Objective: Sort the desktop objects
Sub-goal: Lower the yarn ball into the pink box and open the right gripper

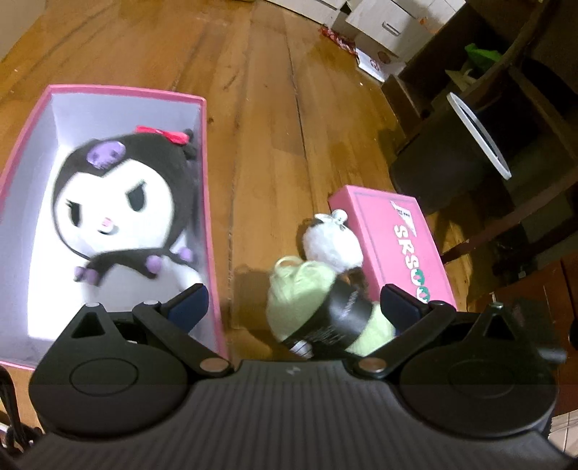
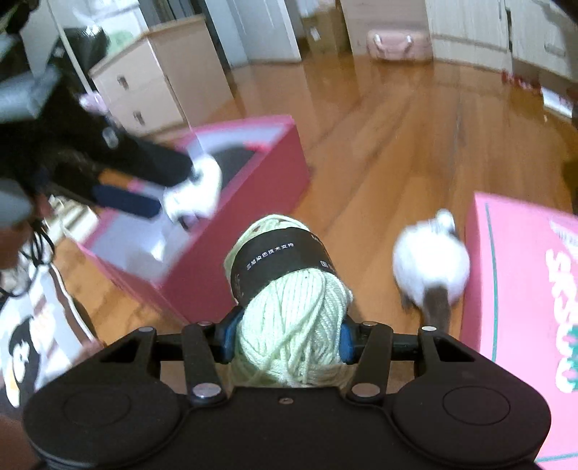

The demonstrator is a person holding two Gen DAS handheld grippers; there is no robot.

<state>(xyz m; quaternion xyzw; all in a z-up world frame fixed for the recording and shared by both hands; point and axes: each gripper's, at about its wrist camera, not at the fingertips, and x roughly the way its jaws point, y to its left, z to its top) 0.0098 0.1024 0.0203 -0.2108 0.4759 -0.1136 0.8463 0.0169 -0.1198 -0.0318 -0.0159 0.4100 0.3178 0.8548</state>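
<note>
My right gripper (image 2: 287, 340) is shut on a pale green yarn ball (image 2: 289, 325) with a black paper band. The yarn ball (image 1: 307, 293) also shows in the left wrist view, right of the open pink box (image 1: 213, 224). A black-and-white plush doll (image 1: 123, 209) lies in that box. My left gripper (image 1: 294, 302) is open and empty, above the box's right wall and the wooden floor. A small white plush (image 1: 332, 242) lies beside the pink lid (image 1: 401, 242). In the right wrist view the box (image 2: 260, 202), small plush (image 2: 430, 264) and lid (image 2: 520, 289) lie ahead.
The wooden floor (image 1: 274, 108) stretches ahead. White cardboard boxes (image 1: 375, 29) stand at the back. A dark bin with a white rim (image 1: 477, 133) and dark furniture stand at the right. A printed bag (image 2: 36, 325) lies at the left of the right wrist view.
</note>
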